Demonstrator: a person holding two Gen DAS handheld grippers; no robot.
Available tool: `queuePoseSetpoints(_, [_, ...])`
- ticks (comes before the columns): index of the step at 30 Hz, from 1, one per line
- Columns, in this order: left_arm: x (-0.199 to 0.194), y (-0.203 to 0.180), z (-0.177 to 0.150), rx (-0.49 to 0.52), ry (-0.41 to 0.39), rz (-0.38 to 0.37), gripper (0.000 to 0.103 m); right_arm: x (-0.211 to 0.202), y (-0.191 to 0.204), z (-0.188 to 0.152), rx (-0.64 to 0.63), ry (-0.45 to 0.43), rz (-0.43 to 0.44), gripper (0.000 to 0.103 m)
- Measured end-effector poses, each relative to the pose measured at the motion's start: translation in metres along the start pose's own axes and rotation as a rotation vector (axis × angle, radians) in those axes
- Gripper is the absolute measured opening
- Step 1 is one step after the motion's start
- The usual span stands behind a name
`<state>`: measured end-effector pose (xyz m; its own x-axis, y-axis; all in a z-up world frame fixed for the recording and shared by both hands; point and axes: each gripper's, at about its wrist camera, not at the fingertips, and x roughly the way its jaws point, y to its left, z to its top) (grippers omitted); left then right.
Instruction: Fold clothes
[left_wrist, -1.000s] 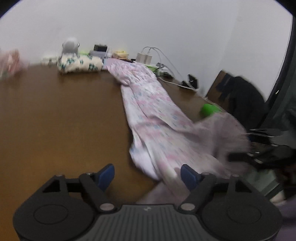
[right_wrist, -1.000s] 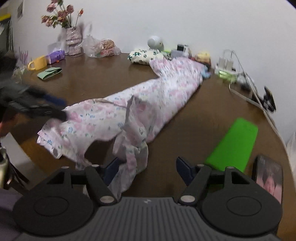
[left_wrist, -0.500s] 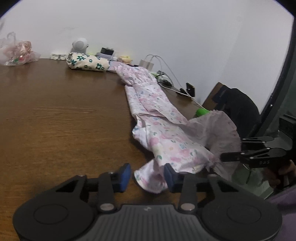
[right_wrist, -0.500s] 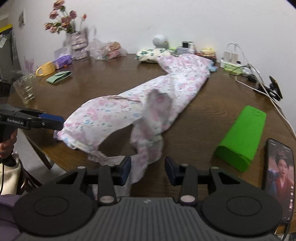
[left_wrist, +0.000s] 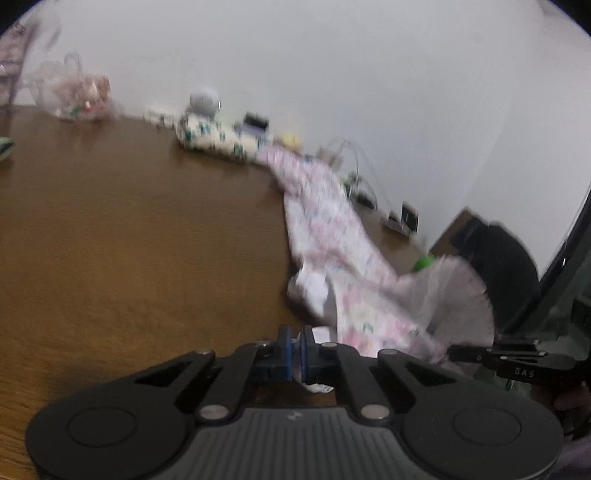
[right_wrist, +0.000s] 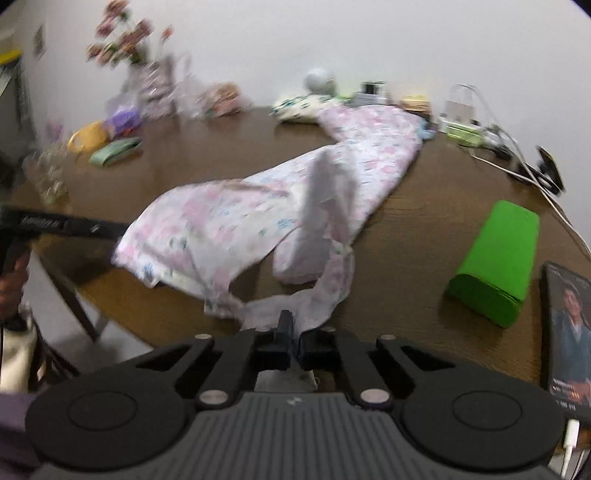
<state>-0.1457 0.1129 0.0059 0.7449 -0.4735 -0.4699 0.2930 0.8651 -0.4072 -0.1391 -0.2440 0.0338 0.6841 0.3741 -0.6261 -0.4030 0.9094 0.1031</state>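
**A:** What have I got on the left side of the table?

**B:** From my right wrist camera, at the far left edge of the brown table (right_wrist: 424, 236) I see a drinking glass (right_wrist: 50, 177), then a yellow mug (right_wrist: 88, 136) and a folded pale green cloth (right_wrist: 116, 151), with a vase of pink flowers (right_wrist: 147, 77) behind them. My left gripper (right_wrist: 122, 229) comes in low from that side, and its jaws have just been closing; they are now clamped on the near corner of the floral garment (right_wrist: 229, 218).

**A:** And the garment itself?

**B:** It lies stretched across the middle of the table, running away from me toward the wall, where its far end sits just beside a flower-print pouch (right_wrist: 295, 107). The near end is rumpled, with a fold standing up in the middle.

**A:** My right gripper?

**B:** The right gripper (right_wrist: 293, 332) has just been closing too. Its jaws are pinched on a thin edge of the garment at the table's near rim.

**A:** Further right?

**B:** A bright green folded cloth (right_wrist: 495, 258) lies apart from the garment, and a phone (right_wrist: 567, 325) with a lit screen is at the right edge. Chargers and white cables (right_wrist: 476, 122) sit by the wall.
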Motion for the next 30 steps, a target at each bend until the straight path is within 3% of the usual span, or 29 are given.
queuePoseSetpoints(5, [-0.050, -0.009, 0.034, -0.098, -0.233, 0.043, 0.002, -0.049, -0.028, 0.025, 0.143, -0.145, 0.091, 0.001])
queuePoseSetpoints(7, [-0.074, -0.025, 0.052, -0.059, -0.330, 0.041, 0.002, -0.073, -0.033, 0.037, 0.164, -0.214, 0.135, 0.001])
queuePoseSetpoints(12, [-0.140, -0.089, 0.115, 0.147, -0.589, 0.004, 0.002, -0.147, -0.026, 0.094, 0.066, -0.419, 0.196, 0.001])
queuePoseSetpoints(15, [-0.190, -0.136, 0.160, 0.261, -0.765, -0.020, 0.002, -0.209, -0.010, 0.139, -0.048, -0.576, 0.160, 0.001])
queuePoseSetpoints(18, [-0.222, -0.173, 0.199, 0.368, -0.864, -0.015, 0.002, -0.273, 0.006, 0.183, -0.138, -0.723, 0.125, 0.001])
queuePoseSetpoints(21, [-0.236, -0.191, 0.239, 0.413, -0.880, -0.007, 0.002, -0.307, 0.012, 0.221, -0.185, -0.814, 0.096, 0.001])
queuePoseSetpoints(24, [-0.231, -0.187, 0.267, 0.398, -0.871, -0.010, 0.002, -0.306, 0.010, 0.250, -0.187, -0.831, 0.093, 0.001])
queuePoseSetpoints(26, [-0.212, -0.175, 0.280, 0.375, -0.844, -0.003, 0.002, -0.291, 0.005, 0.267, -0.177, -0.810, 0.091, 0.001])
queuePoseSetpoints(30, [-0.145, -0.147, 0.313, 0.335, -0.714, 0.063, 0.002, -0.224, -0.012, 0.307, -0.122, -0.689, 0.079, 0.001])
